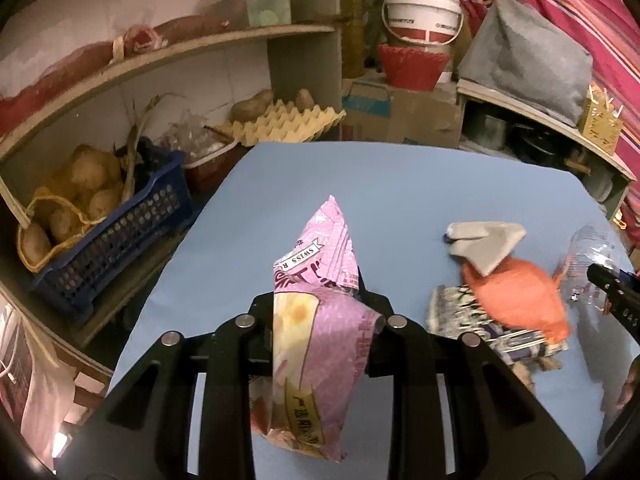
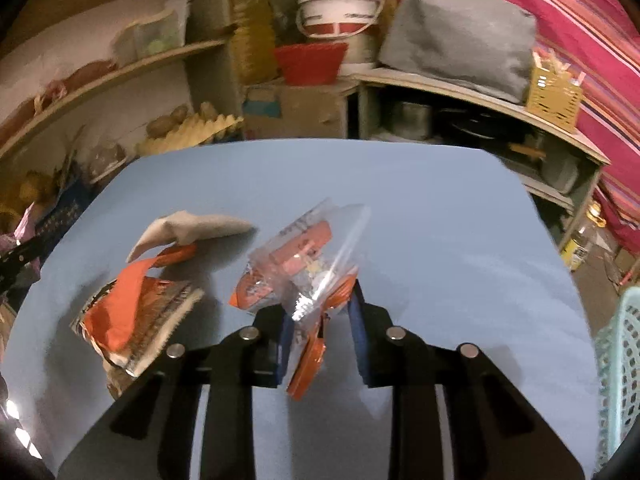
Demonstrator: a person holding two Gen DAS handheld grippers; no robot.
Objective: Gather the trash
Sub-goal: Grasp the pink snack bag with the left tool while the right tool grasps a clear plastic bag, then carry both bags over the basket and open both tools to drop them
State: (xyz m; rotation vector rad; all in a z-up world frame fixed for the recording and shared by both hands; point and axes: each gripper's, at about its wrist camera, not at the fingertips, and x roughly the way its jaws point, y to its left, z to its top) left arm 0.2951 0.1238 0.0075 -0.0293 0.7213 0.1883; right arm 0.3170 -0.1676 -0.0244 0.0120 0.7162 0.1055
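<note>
Left fingers (image 1: 280,320) clamp pink wrapper (image 1: 316,304); right fingers (image 2: 356,320) pinch clear wrapper (image 2: 304,268)

Two grippers (image 1: 320,300) (image 2: 316,320), each with one wrapper: one pink (image 1: 316,320), one clear (image 2: 304,268); one orange wrapper (image 2: 128,312) and one grey scrap (image 2: 188,228) on the counter (image 2: 440,220); one white bucket (image 1: 422,16)

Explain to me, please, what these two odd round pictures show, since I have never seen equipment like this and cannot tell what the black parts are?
The black parts are two hand-held grippers, each with a wide-angle camera looking along its fingers. One picture comes from the left gripper, which is shut on a pink snack wrapper. The other comes from the right gripper, its jaws around a clear plastic wrapper with orange print. Both work over a blue table, where an orange wrapper, a grey scrap and a printed packet lie in a loose pile.
</note>
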